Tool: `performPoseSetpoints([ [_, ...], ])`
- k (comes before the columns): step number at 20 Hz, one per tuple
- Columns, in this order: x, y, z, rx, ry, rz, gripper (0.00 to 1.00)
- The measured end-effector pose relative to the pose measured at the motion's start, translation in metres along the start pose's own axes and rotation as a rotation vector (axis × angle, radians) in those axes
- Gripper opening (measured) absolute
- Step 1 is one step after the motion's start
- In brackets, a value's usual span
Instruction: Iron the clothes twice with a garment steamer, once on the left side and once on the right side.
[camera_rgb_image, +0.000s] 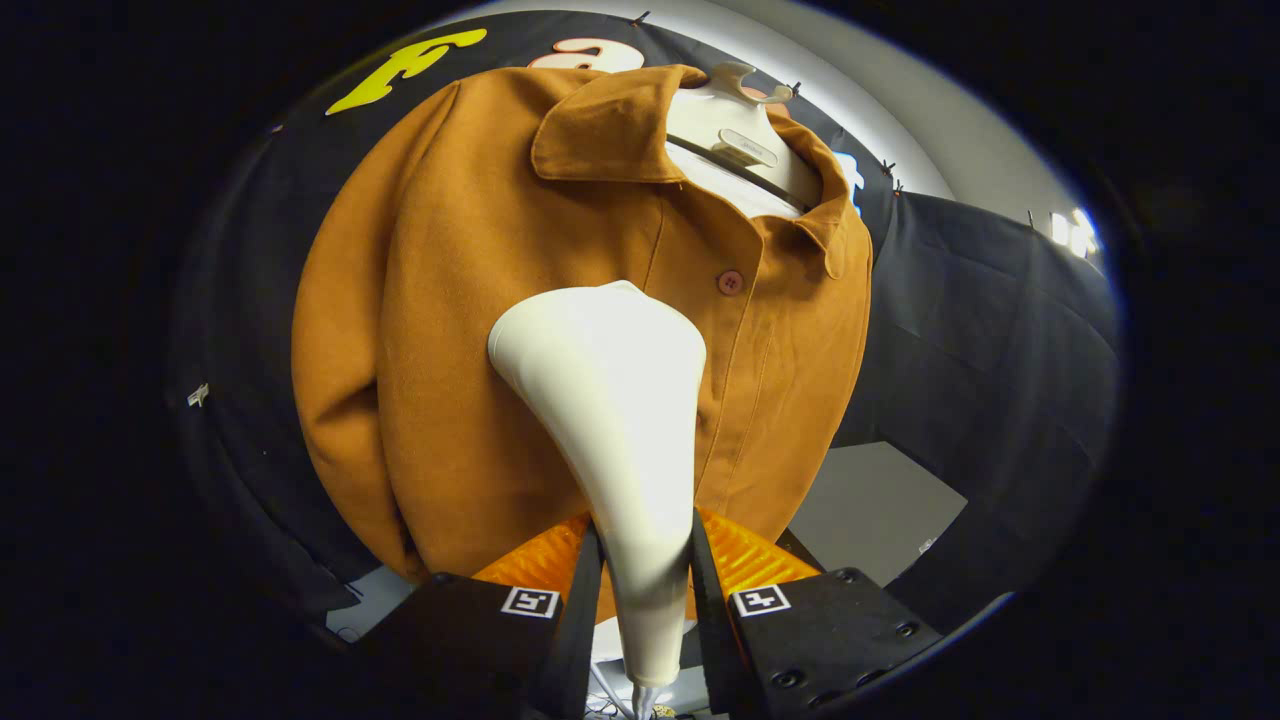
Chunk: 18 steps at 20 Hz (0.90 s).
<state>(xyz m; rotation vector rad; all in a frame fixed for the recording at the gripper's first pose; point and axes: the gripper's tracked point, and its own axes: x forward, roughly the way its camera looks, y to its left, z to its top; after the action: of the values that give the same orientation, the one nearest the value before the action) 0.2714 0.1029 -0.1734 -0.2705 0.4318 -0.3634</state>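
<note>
A brown jacket (450, 330) hangs buttoned on a white mannequin hanger (725, 130) straight ahead of me. My gripper (645, 560) is shut on the handle of a white garment steamer (615, 400). The steamer's wide head rises beyond the fingers and sits against the jacket's chest, just left of the button placket and slightly below a round button (731, 283). The steamer's face is turned to the cloth, so I cannot see it. The jacket's left sleeve (335, 400) hangs down beside the steamer.
Black cloth walls (990, 350) stand behind and to the right of the jacket. A grey surface (870, 510) lies low to the right, under the jacket's hem. A white cord (640, 700) trails from the steamer's base between the fingers.
</note>
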Motion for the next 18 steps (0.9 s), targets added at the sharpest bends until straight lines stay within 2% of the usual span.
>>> performPoseSetpoints([
  [18,0.019,0.028,-0.09,-0.078,0.171,0.023,0.49],
])
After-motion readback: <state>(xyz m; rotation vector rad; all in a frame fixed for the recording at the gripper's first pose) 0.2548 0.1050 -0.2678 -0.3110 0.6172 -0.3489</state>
